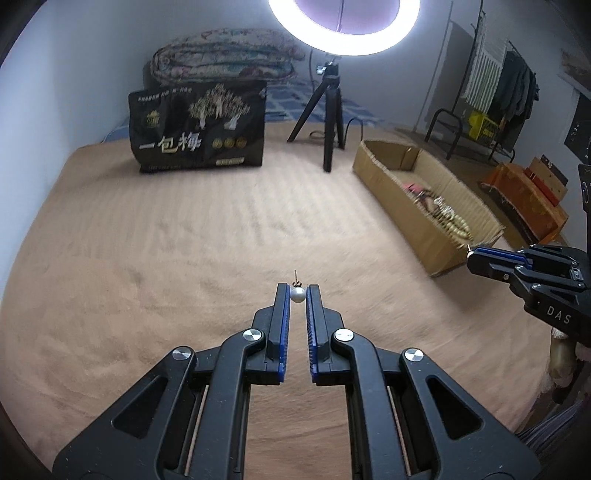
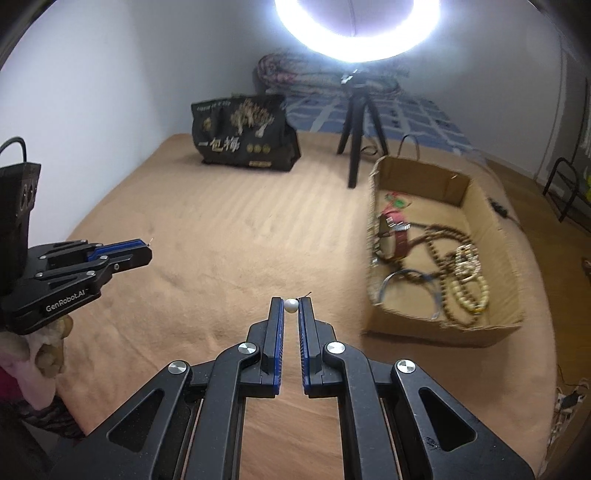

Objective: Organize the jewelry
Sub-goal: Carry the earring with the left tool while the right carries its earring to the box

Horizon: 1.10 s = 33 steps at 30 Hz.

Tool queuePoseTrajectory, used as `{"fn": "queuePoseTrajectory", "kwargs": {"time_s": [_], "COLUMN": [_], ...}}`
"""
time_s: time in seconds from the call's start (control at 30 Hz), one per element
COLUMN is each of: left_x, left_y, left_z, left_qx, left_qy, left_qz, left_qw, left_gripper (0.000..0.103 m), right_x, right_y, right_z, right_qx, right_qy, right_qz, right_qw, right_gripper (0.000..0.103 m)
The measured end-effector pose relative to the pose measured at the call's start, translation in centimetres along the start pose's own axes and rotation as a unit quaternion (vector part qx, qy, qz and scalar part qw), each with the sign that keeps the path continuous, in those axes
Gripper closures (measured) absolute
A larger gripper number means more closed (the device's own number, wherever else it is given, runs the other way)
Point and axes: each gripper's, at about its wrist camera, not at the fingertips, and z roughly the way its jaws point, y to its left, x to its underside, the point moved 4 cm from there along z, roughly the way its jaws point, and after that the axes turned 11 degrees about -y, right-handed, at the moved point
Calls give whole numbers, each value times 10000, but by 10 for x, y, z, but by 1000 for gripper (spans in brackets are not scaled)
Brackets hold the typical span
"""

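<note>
My left gripper (image 1: 297, 290) is shut on a pearl earring (image 1: 297, 294), its thin post sticking up past the fingertips. My right gripper (image 2: 291, 303) is shut on a second pearl earring (image 2: 290, 305). Both hang above the tan blanket (image 1: 184, 240). In the left wrist view the right gripper (image 1: 471, 254) shows at the right edge, close to the near corner of the cardboard box (image 1: 391, 181). From the right wrist, the left gripper (image 2: 147, 247) shows at the left. The box (image 2: 458, 330) holds bead necklaces (image 2: 467, 280), bracelets and a watch.
A black printed bag (image 1: 199, 129) stands at the back of the bed. A black tripod (image 1: 327, 110) with a ring light (image 1: 343, 27) stands behind the box. Folded quilts lie against the wall. Open blanket lies between grippers and bag.
</note>
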Motion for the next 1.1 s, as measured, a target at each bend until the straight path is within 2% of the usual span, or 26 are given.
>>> {"fn": "queuePoseTrajectory", "kwargs": {"time_s": [0.53, 0.8, 1.1], "left_x": [-52, -68, -81], "left_y": [-71, -110, -140], "left_z": [-13, 2, 33], "left_qx": [497, 757, 902], "left_qy": [-492, -549, -495], "left_qz": [130, 259, 383], "left_qw": [9975, 9953, 9940], "left_gripper": [96, 96, 96], "right_x": [-45, -57, -65], "right_y": [-61, -95, -123], "right_z": [-52, -56, -38], "right_qx": [477, 645, 691], "right_qy": [-461, -619, -638], "right_qz": [211, 305, 330], "right_qw": [9976, 9955, 9950], "right_gripper": [97, 97, 97]}}
